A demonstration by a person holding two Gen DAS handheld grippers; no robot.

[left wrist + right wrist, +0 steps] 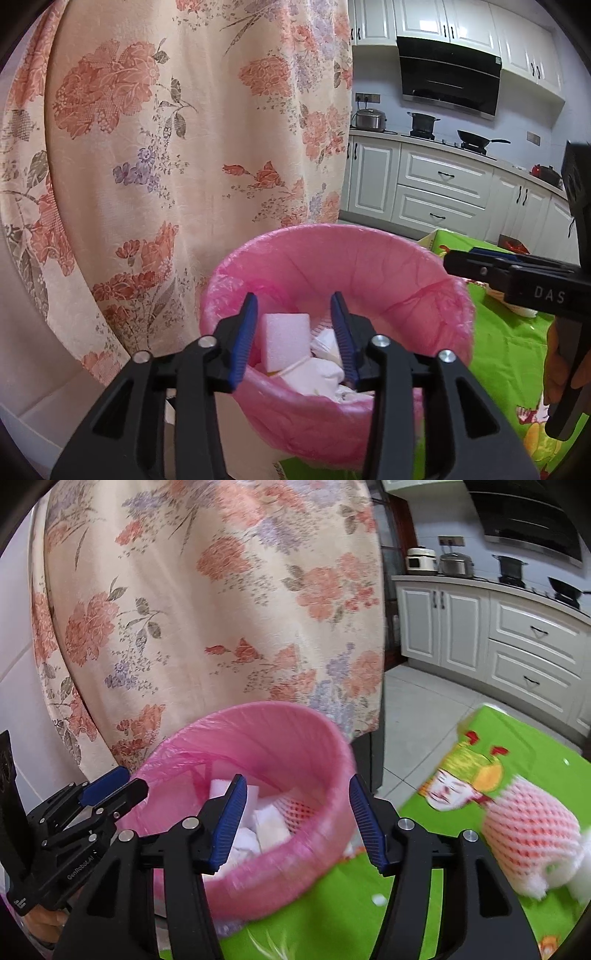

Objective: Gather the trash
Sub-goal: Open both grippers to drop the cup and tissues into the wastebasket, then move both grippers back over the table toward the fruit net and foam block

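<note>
A bin lined with a pink bag (369, 266) (280, 731) stands at the edge of a green cloth. Inside lie white foam blocks (286, 338) (267, 827), crumpled white paper (314, 373) and a bit of red-white foam net (301, 808). My left gripper (293, 334) is open and empty, its jaws over the bin's near rim; it shows at the left of the right wrist view (110, 786). My right gripper (297, 818) is open and empty, jaws spanning the bin's right rim; it shows at the right of the left wrist view (476, 262). A pink foam fruit net (528, 834) lies on the cloth at right.
A floral curtain (177, 147) (207, 602) hangs right behind the bin. The green printed tablecloth (509, 350) (461, 886) spreads to the right. White kitchen cabinets (439, 184) with a pot and pan on the stove stand far back across a tiled floor (424, 716).
</note>
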